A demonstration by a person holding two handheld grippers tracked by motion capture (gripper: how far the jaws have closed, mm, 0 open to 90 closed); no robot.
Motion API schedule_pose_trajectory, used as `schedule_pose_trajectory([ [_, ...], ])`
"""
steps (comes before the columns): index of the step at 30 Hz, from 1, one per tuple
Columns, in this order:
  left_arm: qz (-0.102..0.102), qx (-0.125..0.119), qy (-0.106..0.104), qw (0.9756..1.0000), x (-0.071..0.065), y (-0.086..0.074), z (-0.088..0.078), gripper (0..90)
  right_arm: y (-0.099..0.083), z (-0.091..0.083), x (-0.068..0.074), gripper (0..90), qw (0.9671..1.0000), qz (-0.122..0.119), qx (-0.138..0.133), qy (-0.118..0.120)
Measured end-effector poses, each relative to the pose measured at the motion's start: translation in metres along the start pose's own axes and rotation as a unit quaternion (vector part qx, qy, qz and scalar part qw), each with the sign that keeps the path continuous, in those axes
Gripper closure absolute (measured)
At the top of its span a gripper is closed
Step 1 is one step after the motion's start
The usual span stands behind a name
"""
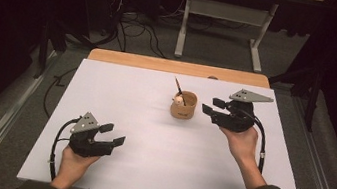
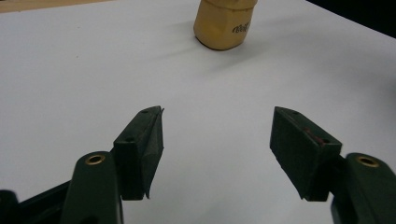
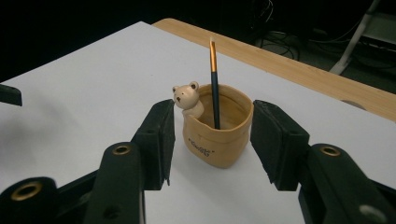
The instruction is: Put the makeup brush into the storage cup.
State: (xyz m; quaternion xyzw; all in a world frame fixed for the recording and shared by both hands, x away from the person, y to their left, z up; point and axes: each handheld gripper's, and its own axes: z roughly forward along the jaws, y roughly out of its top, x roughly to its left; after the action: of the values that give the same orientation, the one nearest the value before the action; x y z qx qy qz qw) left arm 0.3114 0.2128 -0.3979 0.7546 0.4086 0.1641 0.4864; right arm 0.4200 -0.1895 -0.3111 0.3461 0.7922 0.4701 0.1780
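Right now we see a tan pen cup (image 1: 183, 106) standing upright on the white table (image 1: 131, 94), right of centre and toward the far half. Bear figure (image 3: 188, 97) sits on the cup's rim; a brush (image 3: 214, 79) stands inside it, handle dark with an orange band, leaning slightly.

Right claw (image 1: 211, 106) is just right of the cup, pointing left at it. From the right gripper view we read the jaws spread, released, nothing gripped: the cup (image 3: 217, 133) sits beyond the tips, framed in the gap between them. The left pad looks very close to the bear side of the cup; we can't tell whether it touches. The right pad stands clear of the cup wall.

Left claw (image 1: 114, 135) is at the near left of the table, well apart from the cup, pointing right and slightly far. In the left gripper view its jaws are spread wide with bare table between them, released, holding nothing; the cup's base (image 2: 223, 28) shows at the far edge, ahead of the tips.

Wooden table edge (image 1: 178, 67) runs along the far side.
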Motion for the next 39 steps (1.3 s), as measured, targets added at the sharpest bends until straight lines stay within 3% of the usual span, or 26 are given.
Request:
schedule_pose_trajectory([
  [20, 0.001, 0.000, 0.000, 1.0000, 0.000, 0.000, 0.000, 35.4, -0.009, -0.015, 0.003, 51.8, 0.9999, -0.010, -0.004, -0.005],
  [39, 0.000, 0.001, 0.000, 1.0000, 0.000, 0.000, 0.000, 35.4, -0.017, -0.026, 0.004, 51.8, 0.9999, -0.004, -0.014, -0.003],
])
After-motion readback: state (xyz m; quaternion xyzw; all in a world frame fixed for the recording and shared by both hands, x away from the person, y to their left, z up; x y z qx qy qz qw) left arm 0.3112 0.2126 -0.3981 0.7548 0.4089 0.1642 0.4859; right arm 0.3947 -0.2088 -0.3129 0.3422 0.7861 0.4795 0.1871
